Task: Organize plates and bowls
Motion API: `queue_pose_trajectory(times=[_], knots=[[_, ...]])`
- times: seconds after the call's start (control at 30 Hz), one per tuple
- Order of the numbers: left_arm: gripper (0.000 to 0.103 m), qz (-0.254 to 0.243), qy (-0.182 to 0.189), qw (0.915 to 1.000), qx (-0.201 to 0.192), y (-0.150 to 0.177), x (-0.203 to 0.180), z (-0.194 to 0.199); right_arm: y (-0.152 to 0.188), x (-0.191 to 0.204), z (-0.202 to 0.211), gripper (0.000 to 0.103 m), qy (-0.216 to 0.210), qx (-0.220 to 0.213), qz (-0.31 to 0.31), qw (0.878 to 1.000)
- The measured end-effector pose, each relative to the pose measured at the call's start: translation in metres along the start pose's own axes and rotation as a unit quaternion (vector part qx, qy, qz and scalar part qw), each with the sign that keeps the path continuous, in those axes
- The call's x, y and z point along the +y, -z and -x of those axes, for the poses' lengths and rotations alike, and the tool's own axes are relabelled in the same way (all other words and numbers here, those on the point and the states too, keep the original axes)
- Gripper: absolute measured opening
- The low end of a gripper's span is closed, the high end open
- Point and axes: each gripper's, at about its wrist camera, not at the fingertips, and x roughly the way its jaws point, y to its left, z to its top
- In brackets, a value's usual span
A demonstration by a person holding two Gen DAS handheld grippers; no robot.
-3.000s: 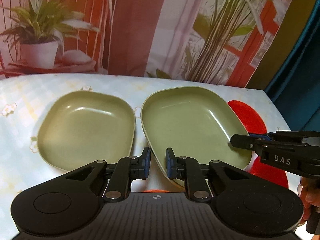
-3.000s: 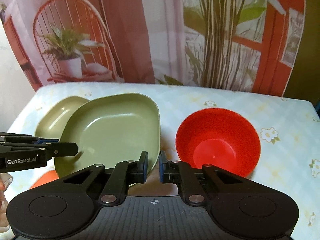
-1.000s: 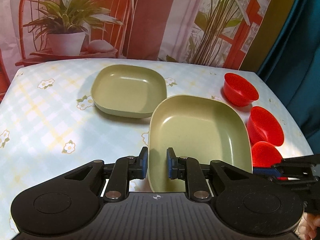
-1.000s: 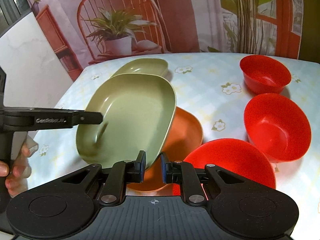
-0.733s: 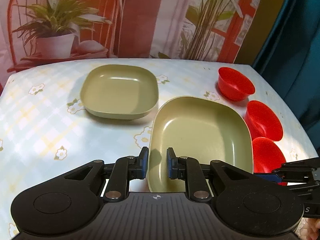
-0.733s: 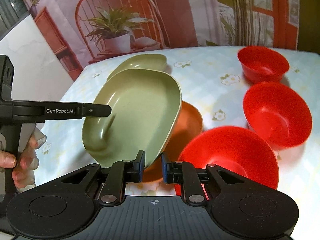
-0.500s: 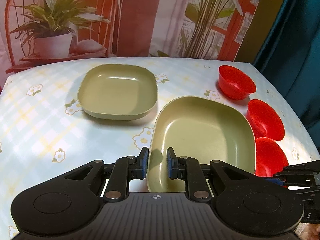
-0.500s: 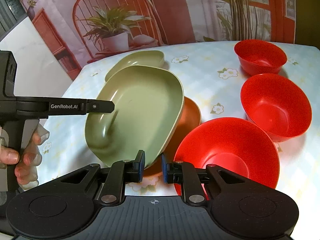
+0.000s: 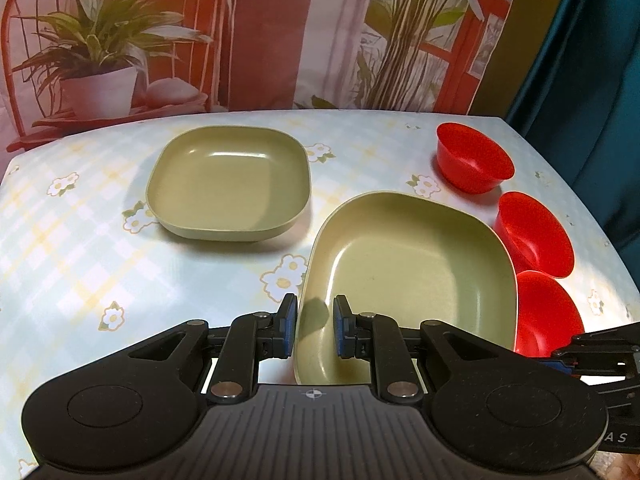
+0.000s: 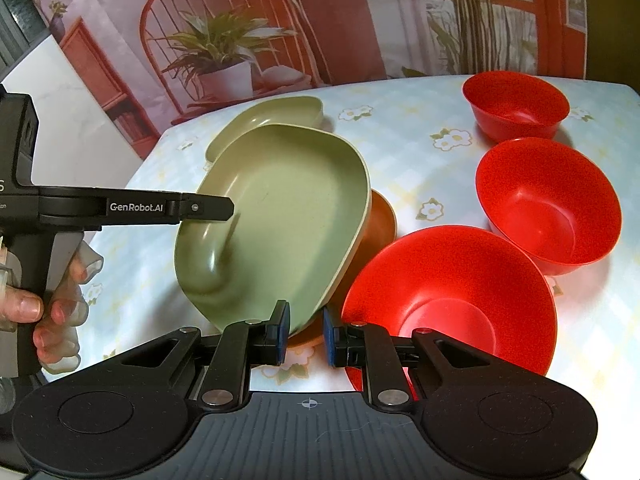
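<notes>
- Left wrist view: my left gripper (image 9: 315,330) had its fingers (image 9: 287,326) pinching the near rim of the green plate (image 9: 408,280), one pad outside the wall and one inside. The plate was up off the counter (image 9: 72,248) and reached away from me, with the grip at one corner only.
- I judged that one-corner hold to be the main risk: the plate's weight hung out past the pads, so a quick swing could have made it pivot or slide out.
- The second green plate (image 9: 228,188) lay flat further back on the left, apart from the held one. I took it to be the stacking target; coming in tilted could have caught rim on rim and shoved it across the cloth.
- Three red bowls (image 9: 534,234) stood in a row along the right edge, just beside the plate's far side. A sideways drift could have knocked one toward the counter's edge.
- Right wrist view: my right gripper (image 10: 304,334) had its fingers (image 10: 280,332) on either side of the same plate's (image 10: 280,216) near rim, and I could not tell if the pads actually touched it.
- If both grippers held and moved unevenly, the plate could have twisted out of one.
- An orange plate (image 10: 380,220) sat under the held plate, and the nearest red bowl (image 10: 452,300) was just beside my right finger, easy to clip on lowering.
</notes>
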Motion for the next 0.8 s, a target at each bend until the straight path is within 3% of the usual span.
queue_pose_trajectory(times=[0.8], knots=[[0.019, -0.016, -0.011, 0.9996, 0.022, 0.005, -0.002, -0.019, -0.006, -0.004, -0.003, 0.021, 0.003, -0.002, 0.000, 1.000]])
